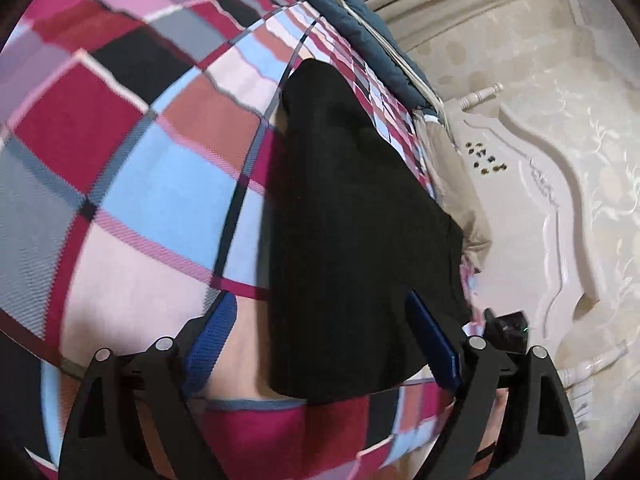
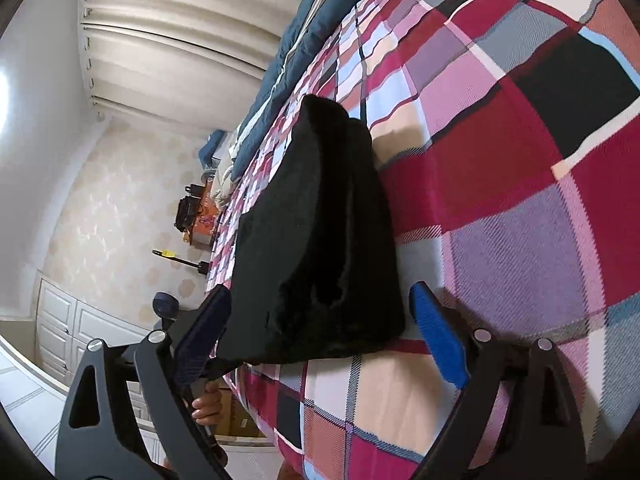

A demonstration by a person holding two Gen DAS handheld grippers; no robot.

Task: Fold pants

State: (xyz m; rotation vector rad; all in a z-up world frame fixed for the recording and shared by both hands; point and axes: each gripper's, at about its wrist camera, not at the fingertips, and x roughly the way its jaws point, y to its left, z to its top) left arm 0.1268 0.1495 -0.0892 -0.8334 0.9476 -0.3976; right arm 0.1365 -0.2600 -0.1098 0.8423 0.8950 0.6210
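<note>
Folded black pants [image 1: 352, 200] lie as a long narrow strip on a checked bedspread [image 1: 120, 140], close to the bed's edge. My left gripper [image 1: 320, 312] is open, its blue pads astride the strip's near end; the left pad stands apart from the cloth and the right one sits over its edge. In the right wrist view the same pants [image 2: 320, 220] run away from me on the bedspread [image 2: 500, 160]. The right gripper [image 2: 320, 304] is open wide around the near end, and neither pad presses on the cloth.
A blue quilt [image 1: 360, 20] lies bunched along the far side of the bed. Cream carved furniture [image 1: 540, 184] stands past the bed's edge. A hand [image 2: 206, 400] grips a dark handle below the bed edge, near a cardboard box [image 2: 240, 416] and white cabinets [image 2: 60, 320].
</note>
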